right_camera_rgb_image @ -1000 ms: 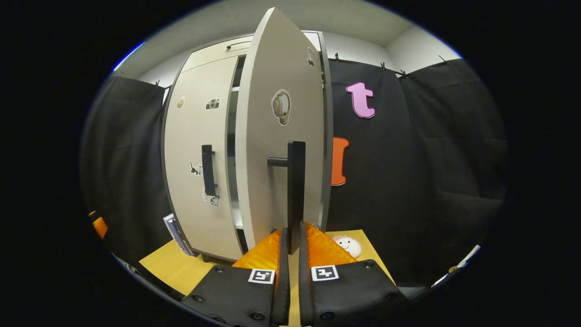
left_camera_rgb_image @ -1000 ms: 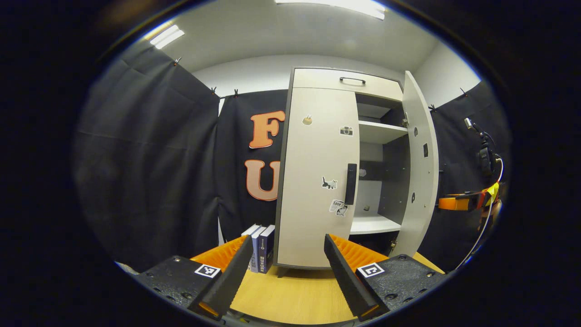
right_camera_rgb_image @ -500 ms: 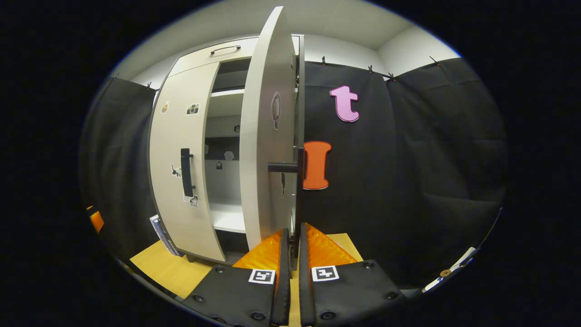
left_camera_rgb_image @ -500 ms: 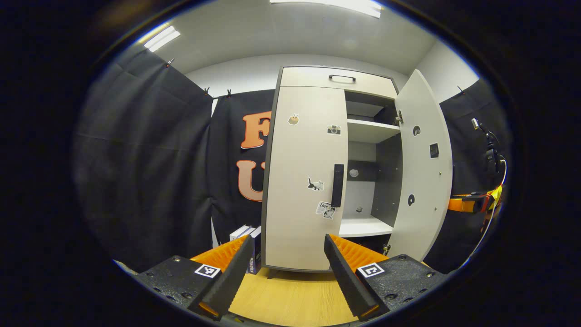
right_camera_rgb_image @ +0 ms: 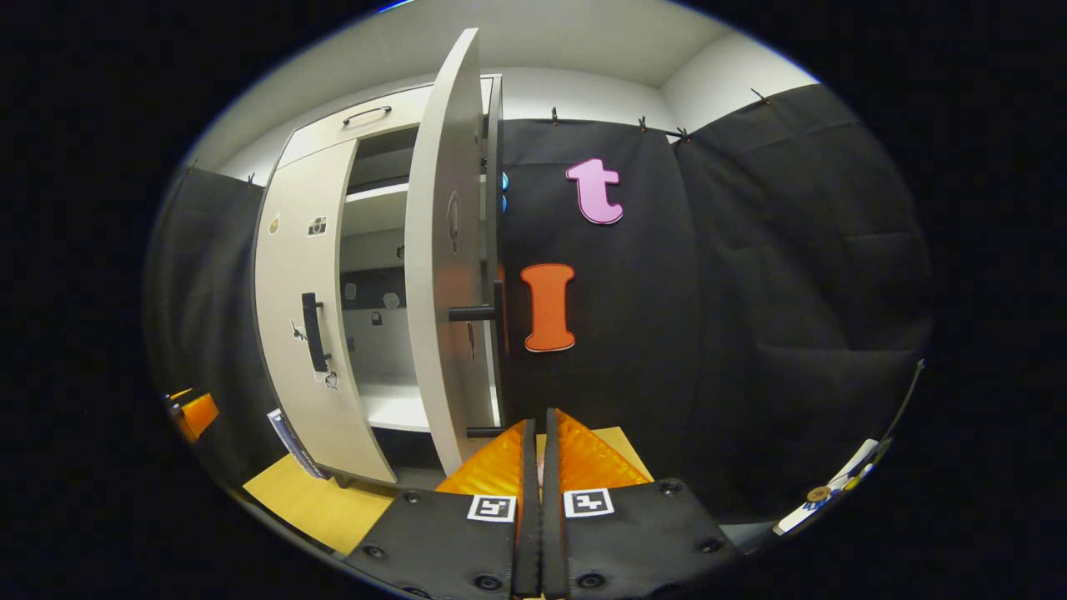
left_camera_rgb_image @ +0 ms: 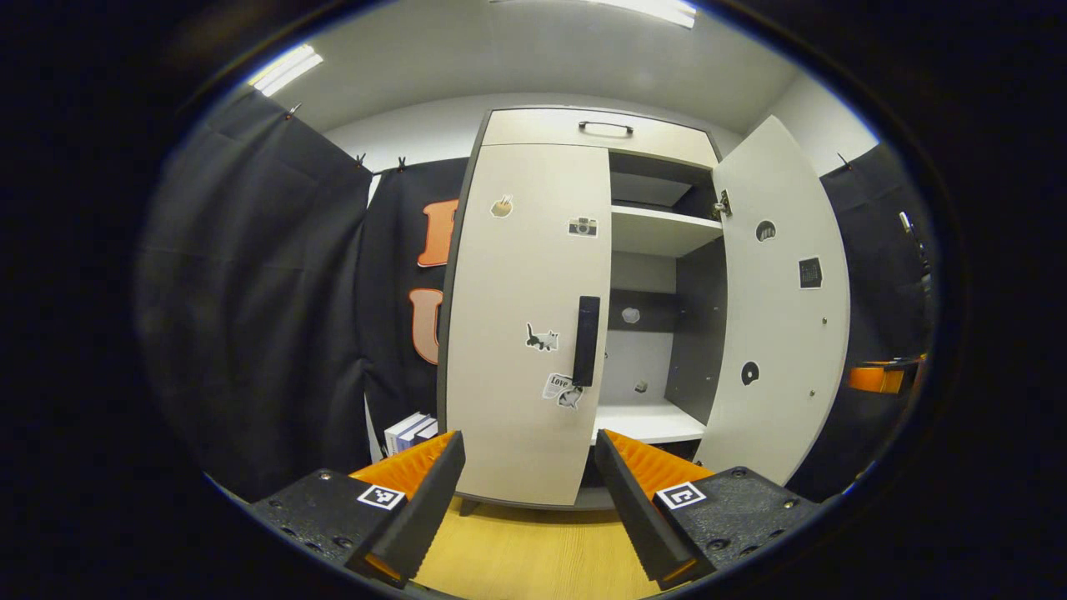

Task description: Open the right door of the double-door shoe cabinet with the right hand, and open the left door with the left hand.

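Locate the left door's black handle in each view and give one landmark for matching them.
Left gripper view: the left door's handle sits just right of centre, at the closed door's right edge.
Right gripper view: it is at mid-left.
Shared landmark: the cat sticker left of it.

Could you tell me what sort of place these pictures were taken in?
Probably a staged recording booth, not a home: black cloth hangs clipped around a shoe cabinet that stands on a wooden table, with strip lights overhead.
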Available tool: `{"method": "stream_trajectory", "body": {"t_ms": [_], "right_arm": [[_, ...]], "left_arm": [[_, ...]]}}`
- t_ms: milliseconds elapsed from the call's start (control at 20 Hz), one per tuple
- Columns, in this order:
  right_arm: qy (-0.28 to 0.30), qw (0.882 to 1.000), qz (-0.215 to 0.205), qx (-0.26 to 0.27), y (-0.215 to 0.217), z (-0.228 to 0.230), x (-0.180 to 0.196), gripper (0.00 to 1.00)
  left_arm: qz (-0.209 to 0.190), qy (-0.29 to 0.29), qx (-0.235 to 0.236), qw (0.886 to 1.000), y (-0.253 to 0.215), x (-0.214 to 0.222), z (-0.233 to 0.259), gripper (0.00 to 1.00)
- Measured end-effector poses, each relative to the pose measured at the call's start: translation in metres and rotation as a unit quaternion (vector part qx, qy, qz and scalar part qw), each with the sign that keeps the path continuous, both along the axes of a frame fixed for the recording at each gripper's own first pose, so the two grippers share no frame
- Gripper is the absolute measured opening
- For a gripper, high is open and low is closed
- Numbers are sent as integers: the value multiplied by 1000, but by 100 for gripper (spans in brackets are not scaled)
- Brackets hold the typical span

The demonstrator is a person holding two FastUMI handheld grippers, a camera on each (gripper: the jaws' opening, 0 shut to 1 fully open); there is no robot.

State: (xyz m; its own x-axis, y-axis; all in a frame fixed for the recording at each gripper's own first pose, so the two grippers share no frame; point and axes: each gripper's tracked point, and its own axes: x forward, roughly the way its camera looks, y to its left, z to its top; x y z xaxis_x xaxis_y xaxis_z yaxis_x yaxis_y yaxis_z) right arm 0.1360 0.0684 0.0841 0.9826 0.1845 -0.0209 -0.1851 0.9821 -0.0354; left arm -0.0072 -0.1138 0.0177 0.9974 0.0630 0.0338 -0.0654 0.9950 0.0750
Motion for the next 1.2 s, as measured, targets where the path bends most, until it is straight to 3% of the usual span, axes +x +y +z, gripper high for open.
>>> {"method": "stream_trajectory", "body": {"t_ms": [350,400,450,550,600,700,950,1000,1050,1200], "right_arm": [[-4,1000,-9,13,-11,4,4,9],[-4,1000,-9,17,-11,3,4,13],[-5,1000,-10,18,-14,5,6,25],[-7,1000,-15,18,-18,4,8,26],[-8,1000,-17,19,-20,5,6,34],[-10,1000,-17,18,-22,6,10,33],[-18,999,-22,23,-28,12,16,97],[-20,999,-27,26,-31,12,16,92],[-23,999,-32,28,-35,14,18,99],[-28,998,-46,28,-41,15,21,99]], "left_arm": [[-14,9,-8,1000,-24,70,-2,94],[-15,8,-12,1000,-27,81,-1,94],[-17,10,-14,1000,-30,91,-2,94],[-18,12,-12,1000,-33,112,-1,94],[-17,11,-11,1000,-33,122,0,94],[-12,6,-10,1000,-33,140,4,95],[-23,7,-6,1000,-34,181,6,92],[-25,6,-5,1000,-33,188,8,94],[-26,6,-3,1000,-33,197,8,94],[-28,15,4,999,-32,215,3,95]]}}
